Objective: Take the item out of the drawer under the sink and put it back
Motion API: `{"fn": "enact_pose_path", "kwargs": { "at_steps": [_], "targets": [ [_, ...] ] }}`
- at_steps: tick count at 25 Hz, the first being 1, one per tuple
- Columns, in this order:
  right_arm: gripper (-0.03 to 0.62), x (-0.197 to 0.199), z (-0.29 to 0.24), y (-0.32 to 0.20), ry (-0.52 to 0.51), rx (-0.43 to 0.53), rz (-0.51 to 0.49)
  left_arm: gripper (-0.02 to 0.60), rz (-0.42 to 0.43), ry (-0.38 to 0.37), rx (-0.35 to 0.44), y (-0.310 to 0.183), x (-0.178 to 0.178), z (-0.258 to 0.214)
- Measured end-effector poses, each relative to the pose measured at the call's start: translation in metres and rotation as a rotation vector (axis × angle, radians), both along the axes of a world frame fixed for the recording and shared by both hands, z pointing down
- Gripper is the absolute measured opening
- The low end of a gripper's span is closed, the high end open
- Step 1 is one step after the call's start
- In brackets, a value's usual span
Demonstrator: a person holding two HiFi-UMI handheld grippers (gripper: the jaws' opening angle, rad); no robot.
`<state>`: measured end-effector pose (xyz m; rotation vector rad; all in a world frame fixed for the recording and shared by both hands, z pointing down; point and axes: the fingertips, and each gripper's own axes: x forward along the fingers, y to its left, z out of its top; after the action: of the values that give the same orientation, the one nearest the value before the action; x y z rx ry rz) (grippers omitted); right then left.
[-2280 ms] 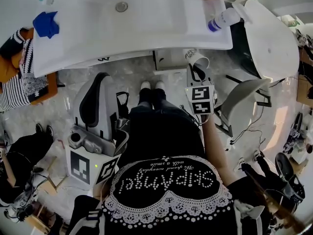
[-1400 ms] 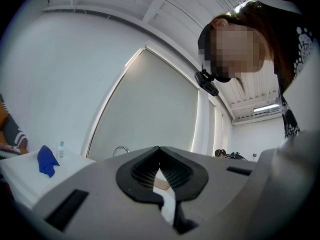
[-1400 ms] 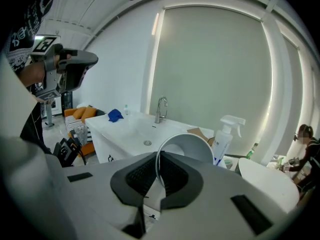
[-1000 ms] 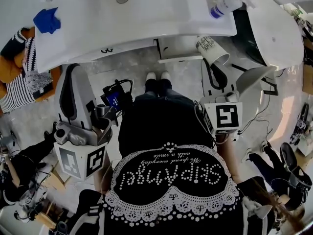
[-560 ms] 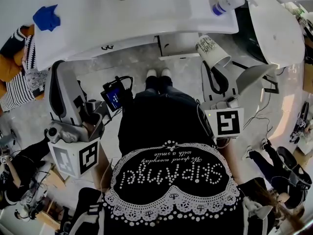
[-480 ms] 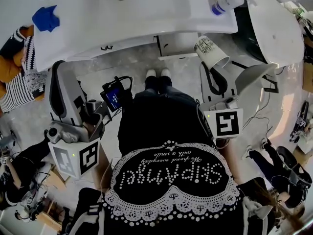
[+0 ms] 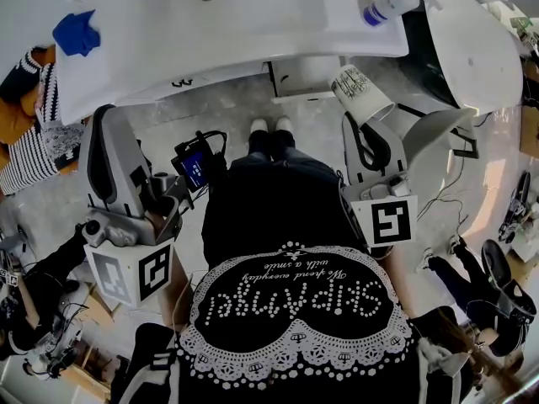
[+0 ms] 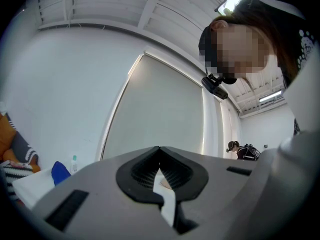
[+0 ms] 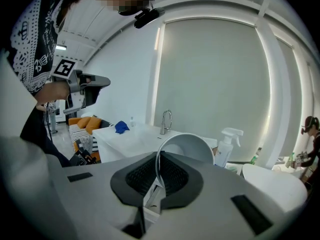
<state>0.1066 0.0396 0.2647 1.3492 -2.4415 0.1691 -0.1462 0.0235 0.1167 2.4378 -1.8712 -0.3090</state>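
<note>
A white paper cup (image 7: 362,93) with dark print lies tilted, its rim pinched by my right gripper (image 7: 360,118), which is shut on it. In the right gripper view the cup (image 9: 186,147) shows its open mouth just beyond the right gripper (image 9: 157,158), one wall between the pads. The cup hangs in front of the open drawer (image 7: 305,78) under the white sink counter (image 7: 227,32). My left gripper (image 7: 103,118) stands off to the left, shut and empty. The left gripper (image 8: 159,150) points slightly upward at a white wall in its own view.
A blue cloth (image 7: 76,34) lies on the counter's left end and a spray bottle (image 7: 386,8) on its right end. A white tub-shaped fixture (image 7: 467,45) is at the right. My feet (image 7: 268,127) stand before the drawer. A striped sofa (image 7: 34,133) is at the left.
Since the earliest frame the right gripper has drawn the cup back from the drawer, and the left gripper has swung up and leftward. Over the last second the cup drifted slightly up.
</note>
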Motion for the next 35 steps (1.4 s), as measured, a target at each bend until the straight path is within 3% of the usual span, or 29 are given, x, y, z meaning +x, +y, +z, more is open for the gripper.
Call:
{"fn": "enact_pose_path", "kwargs": {
  "at_steps": [11, 15, 21, 35],
  "targets": [
    [0.024, -0.012, -0.002, 0.006, -0.036, 0.012, -0.033, 0.005, 0.008, -0.001, -0.040, -0.002, -0.002, 0.014],
    [0.025, -0.011, -0.001, 0.006, -0.035, 0.010, -0.033, 0.005, 0.024, -0.083, -0.082, 0.006, 0.010, 0.047],
    [0.025, -0.009, -0.002, 0.007, -0.042, 0.017, -0.033, 0.005, 0.114, -0.195, -0.155, 0.017, 0.047, 0.090],
    [0.025, -0.006, -0.002, 0.011, -0.048, 0.024, -0.041, 0.005, 0.160, -0.194, -0.188, 0.024, 0.066, 0.104]
  ]
}}
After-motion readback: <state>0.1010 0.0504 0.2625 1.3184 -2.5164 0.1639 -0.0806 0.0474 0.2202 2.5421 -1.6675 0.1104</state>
